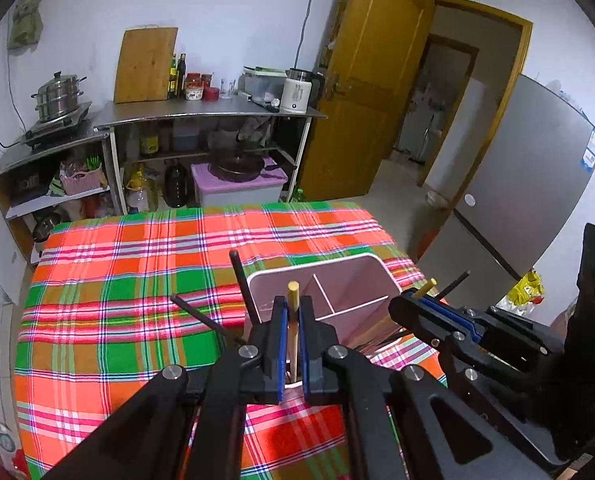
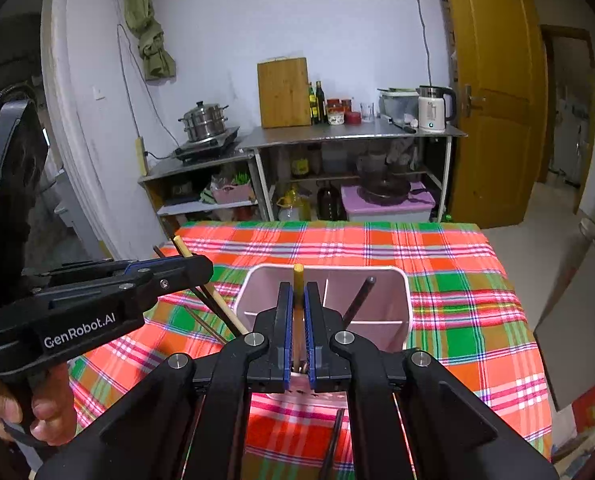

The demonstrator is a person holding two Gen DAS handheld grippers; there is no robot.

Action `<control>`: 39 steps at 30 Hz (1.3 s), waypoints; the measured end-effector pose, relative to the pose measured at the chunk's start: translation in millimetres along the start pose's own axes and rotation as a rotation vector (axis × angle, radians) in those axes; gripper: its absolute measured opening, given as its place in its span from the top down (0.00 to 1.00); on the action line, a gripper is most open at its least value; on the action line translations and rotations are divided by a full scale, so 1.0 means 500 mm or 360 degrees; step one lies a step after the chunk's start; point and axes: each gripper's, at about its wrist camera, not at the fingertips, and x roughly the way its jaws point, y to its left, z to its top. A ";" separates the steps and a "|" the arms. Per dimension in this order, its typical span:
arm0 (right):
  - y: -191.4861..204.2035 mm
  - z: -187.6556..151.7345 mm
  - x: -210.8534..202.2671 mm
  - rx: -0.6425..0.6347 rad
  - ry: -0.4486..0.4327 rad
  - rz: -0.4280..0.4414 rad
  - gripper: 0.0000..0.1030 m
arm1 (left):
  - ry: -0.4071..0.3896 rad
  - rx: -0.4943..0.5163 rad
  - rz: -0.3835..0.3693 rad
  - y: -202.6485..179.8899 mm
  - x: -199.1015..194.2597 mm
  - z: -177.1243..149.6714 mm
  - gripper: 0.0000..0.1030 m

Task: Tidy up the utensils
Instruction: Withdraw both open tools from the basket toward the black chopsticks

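One chopstick (image 1: pixel 293 320) between each jaws

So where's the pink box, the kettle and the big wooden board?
Pink box (image 2: pixel 397 304): right wrist view, on its right wall.
Kettle (image 2: pixel 431 110): right wrist view, on its white body.
Wooden board (image 1: pixel 145 66): left wrist view, on its flat face.
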 end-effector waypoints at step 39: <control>-0.121 -0.197 -0.193 0.0201 -0.0029 0.0051 0.84 | 0.0033 -0.0046 -0.0043 -0.035 -0.087 -0.284 0.85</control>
